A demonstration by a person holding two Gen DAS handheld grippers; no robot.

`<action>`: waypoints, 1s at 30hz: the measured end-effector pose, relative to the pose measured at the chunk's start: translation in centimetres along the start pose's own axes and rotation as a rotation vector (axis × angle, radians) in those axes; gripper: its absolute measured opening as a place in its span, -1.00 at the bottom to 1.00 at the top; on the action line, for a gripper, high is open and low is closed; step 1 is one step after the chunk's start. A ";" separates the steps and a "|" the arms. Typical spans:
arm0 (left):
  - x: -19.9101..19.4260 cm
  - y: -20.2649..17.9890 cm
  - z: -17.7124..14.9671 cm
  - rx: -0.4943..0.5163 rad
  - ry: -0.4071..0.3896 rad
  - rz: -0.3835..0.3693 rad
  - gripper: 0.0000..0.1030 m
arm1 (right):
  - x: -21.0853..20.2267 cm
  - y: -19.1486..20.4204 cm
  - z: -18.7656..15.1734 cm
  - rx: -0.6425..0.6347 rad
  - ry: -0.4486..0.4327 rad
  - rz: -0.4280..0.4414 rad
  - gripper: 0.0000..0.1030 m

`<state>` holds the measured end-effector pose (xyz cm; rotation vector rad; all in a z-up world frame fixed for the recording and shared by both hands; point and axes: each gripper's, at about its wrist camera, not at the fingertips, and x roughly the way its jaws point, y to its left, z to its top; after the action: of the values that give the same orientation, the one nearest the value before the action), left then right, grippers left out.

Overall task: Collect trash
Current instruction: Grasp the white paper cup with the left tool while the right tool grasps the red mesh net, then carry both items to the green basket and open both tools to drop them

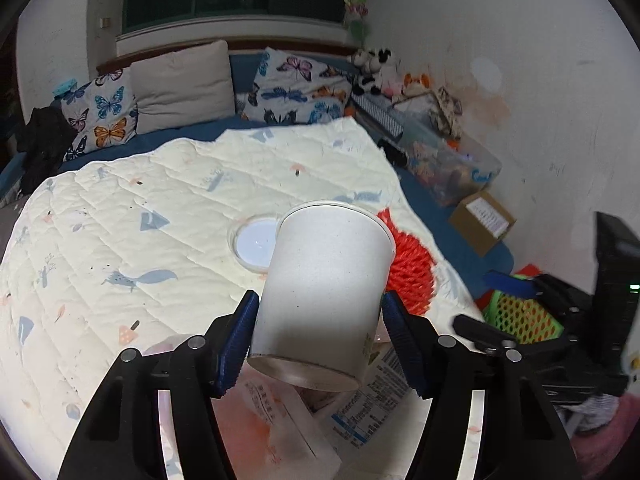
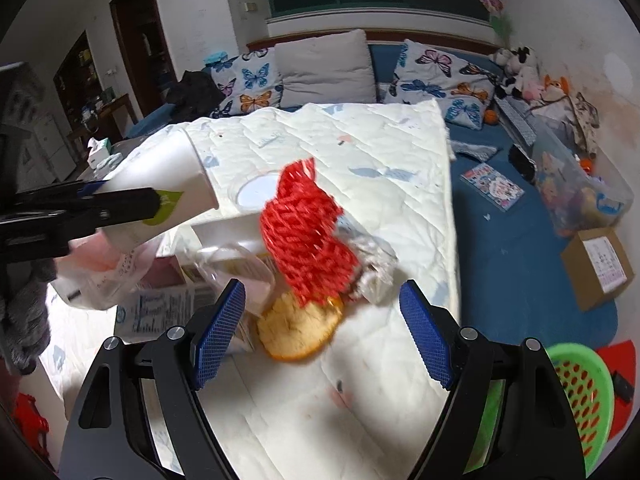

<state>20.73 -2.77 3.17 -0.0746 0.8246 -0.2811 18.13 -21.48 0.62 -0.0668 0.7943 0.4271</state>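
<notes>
My left gripper [image 1: 320, 304] is shut on a white paper cup [image 1: 324, 288], its blue pads pressed on both sides near the base. The cup tilts above the cream quilt [image 1: 120, 220]. From the right wrist view, the same cup [image 2: 160, 184] hangs at the left in the left gripper [image 2: 120, 200]. My right gripper [image 2: 322, 292] is open over a pile of trash. That pile holds a red foam net [image 2: 308, 232], an orange peel [image 2: 296, 328], a crumpled tissue [image 2: 376, 268], a clear plastic bag [image 2: 112, 276] and printed wrappers [image 1: 376, 396]. A round clear lid [image 1: 256, 244] lies behind the cup.
A green perforated basket [image 2: 580, 392] stands on the floor at the lower right, off the quilt's edge. A cardboard box [image 2: 596, 272] and a clear storage bin [image 2: 576, 184] sit on the blue sheet to the right. Butterfly pillows [image 2: 248, 80] line the headboard.
</notes>
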 end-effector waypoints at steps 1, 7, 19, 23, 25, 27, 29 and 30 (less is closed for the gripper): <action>-0.6 0.2 0.0 -0.016 -0.015 -0.009 0.19 | 0.2 0.1 0.2 -0.002 -0.002 0.001 0.50; -3.3 0.7 -0.4 -0.059 -0.076 -0.034 0.19 | 1.7 0.4 1.8 0.016 -0.011 0.026 0.40; -6.5 1.3 -2.6 -0.115 -0.139 -0.044 0.19 | 5.8 1.5 3.1 -0.019 0.037 -0.001 0.11; -6.7 1.4 -3.5 -0.130 -0.138 -0.047 0.19 | 5.7 0.9 2.8 0.023 0.041 0.011 -0.10; -6.8 1.4 -3.8 -0.134 -0.137 -0.043 0.19 | 5.1 0.7 2.7 0.041 0.033 0.027 -0.16; -6.9 1.3 -4.1 -0.139 -0.137 -0.048 0.19 | 4.2 0.5 2.6 0.050 0.014 0.028 -0.21; -7.0 1.2 -4.3 -0.147 -0.139 -0.050 0.19 | 3.0 0.2 2.5 0.064 -0.006 0.038 -0.21; -7.1 1.1 -4.4 -0.150 -0.140 -0.053 0.19 | 2.5 0.1 2.4 0.070 -0.015 0.042 -0.21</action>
<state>13.20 0.46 5.01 -0.2540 0.7044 -0.2611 21.27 -20.04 0.60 0.0184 0.7964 0.4384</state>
